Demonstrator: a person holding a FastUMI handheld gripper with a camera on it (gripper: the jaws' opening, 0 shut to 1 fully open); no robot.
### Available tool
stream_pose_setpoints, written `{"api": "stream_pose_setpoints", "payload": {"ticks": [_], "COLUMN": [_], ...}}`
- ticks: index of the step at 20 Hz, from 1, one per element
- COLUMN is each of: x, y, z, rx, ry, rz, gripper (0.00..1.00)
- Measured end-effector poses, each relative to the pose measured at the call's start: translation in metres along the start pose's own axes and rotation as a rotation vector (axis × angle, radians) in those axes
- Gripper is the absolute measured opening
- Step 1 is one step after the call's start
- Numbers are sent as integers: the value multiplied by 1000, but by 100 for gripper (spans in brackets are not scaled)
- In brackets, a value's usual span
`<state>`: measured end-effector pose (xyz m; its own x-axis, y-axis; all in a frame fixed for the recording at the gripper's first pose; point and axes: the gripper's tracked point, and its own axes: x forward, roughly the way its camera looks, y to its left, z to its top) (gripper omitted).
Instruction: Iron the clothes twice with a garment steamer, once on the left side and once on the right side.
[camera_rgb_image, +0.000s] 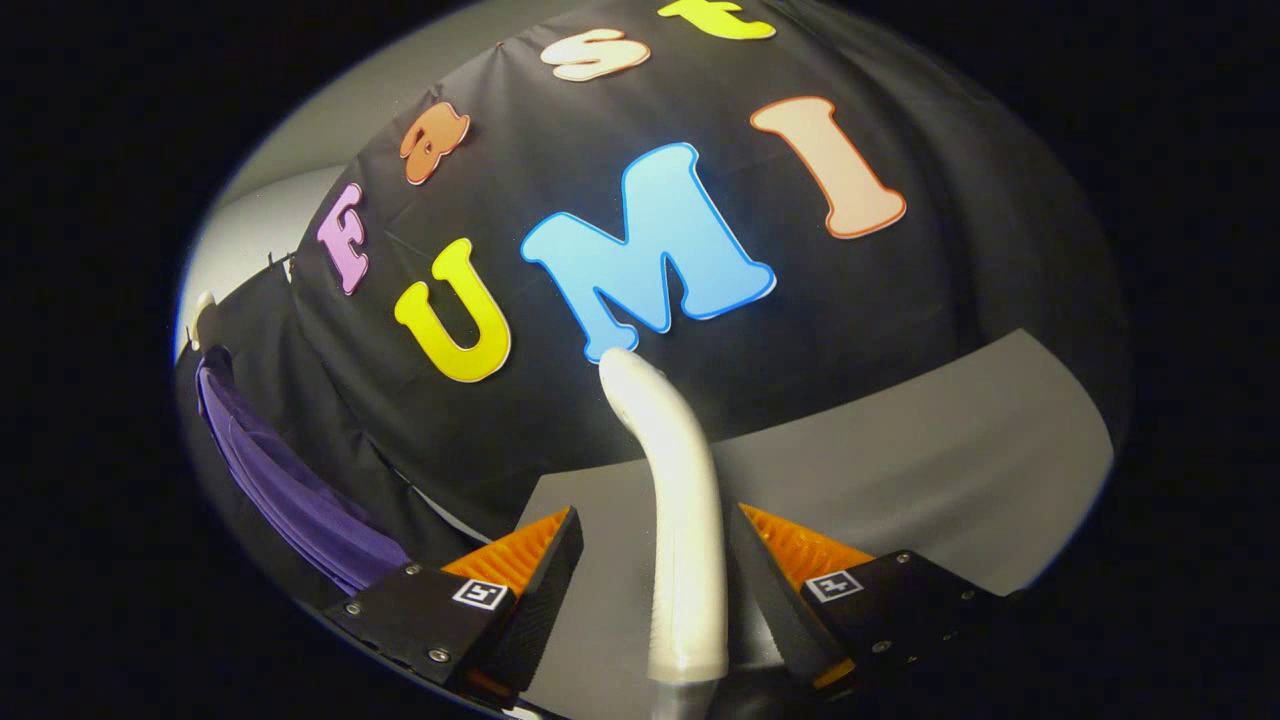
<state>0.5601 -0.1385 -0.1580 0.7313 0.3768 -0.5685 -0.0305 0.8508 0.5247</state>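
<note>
While the purple garment (290, 490) is hanging far off to the left, draped from a pale hanger (205, 318) against the booth's black cloth (950, 250), the step in hand is looking like the pick-up of the steamer (685, 520), with no ironing pass begun yet. The jaws are standing spread. The left one is sitting clear of the white handle with bare grey worktop (900, 470) showing in the gap, and the right one is lying just beside the handle, perhaps brushing it, though contact is too close to call. The steamer is rising between them, its shaft running up ahead of the fingertips and curving over to a rounded end in front of the cloth. Its base is dropping out of sight low between the jaws, so where it is resting cannot be told.

To do this well, I am judging that the jaws should be centring on the shaft first, shifting a little to the right so both pads are meeting it at once, not one pushing it sideways. Closing should be happening low on the straight part, not on the curve, where a smooth, rounded handle is likely to be twisting in the grip. To the right, the worktop is running on toward the cloth, giving room to lift before swinging left toward the garment.
</note>
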Motion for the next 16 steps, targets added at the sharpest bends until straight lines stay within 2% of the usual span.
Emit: {"api": "stream_pose_setpoints", "payload": {"ticks": [5, 8, 12, 16], "x": [7, 9, 10, 1], "y": [-15, -14, -12, -1], "z": [-21, -27, -26, -20], "rx": [108, 192, 203, 162], "ry": [92, 113, 116, 61], "rz": [50, 99, 135, 145], "gripper": [70, 44, 36, 33]}}
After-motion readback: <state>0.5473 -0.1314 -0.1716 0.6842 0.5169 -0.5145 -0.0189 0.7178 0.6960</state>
